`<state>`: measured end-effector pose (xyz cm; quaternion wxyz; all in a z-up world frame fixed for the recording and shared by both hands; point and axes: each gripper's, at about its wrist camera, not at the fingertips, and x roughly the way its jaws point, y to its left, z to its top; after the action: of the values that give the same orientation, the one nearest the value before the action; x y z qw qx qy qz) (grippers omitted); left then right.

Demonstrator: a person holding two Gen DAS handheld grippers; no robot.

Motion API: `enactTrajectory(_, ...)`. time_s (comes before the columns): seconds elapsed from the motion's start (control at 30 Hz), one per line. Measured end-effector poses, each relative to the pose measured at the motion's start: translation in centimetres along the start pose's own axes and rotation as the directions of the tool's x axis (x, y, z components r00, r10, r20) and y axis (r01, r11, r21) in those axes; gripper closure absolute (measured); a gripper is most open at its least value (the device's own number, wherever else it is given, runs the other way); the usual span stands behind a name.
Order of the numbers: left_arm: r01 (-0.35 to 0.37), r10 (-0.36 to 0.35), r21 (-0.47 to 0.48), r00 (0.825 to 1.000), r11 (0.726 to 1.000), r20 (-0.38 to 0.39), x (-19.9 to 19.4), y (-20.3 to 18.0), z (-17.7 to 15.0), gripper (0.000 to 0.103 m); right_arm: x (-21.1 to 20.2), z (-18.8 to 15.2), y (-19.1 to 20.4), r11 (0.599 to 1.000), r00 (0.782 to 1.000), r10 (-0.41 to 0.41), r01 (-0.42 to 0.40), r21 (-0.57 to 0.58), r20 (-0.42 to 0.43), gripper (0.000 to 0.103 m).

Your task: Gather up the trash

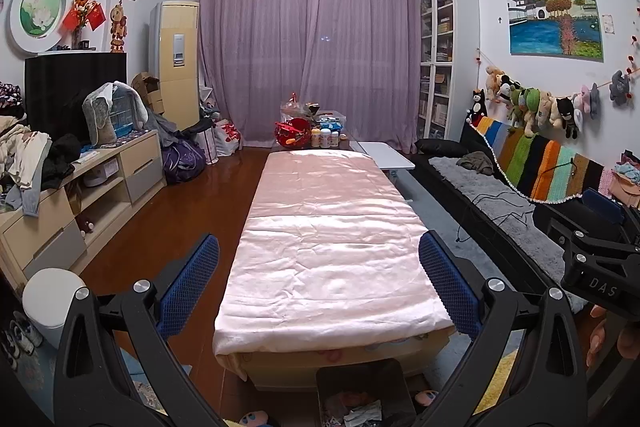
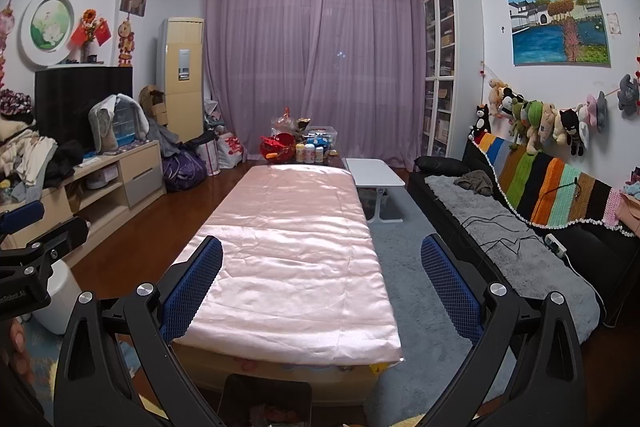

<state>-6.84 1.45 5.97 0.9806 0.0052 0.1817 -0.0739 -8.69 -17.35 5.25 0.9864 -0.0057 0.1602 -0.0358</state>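
Right now my left gripper (image 1: 319,287) and right gripper (image 2: 321,289) both hang spread wide and empty above the near end of the pink-covered table (image 1: 328,247). Below that near edge stands a dark bin (image 1: 362,387) holding crumpled trash (image 1: 360,413).

One pink-covered table (image 1: 328,235); one white side table (image 2: 374,173); one bin (image 1: 364,391); two paper flags (image 1: 82,17); one wall painting (image 1: 554,13); one bookcase (image 2: 450,67).
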Motion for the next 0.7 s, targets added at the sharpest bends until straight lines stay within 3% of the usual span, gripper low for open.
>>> enactTrajectory(0.7,-0.001,0.001,0.003,1.0,1.0,0.002,0.0,0.22,0.03,0.008,0.13,0.04,0.33,1.0,1.0,-0.002,0.002,0.015,-0.008,0.003)
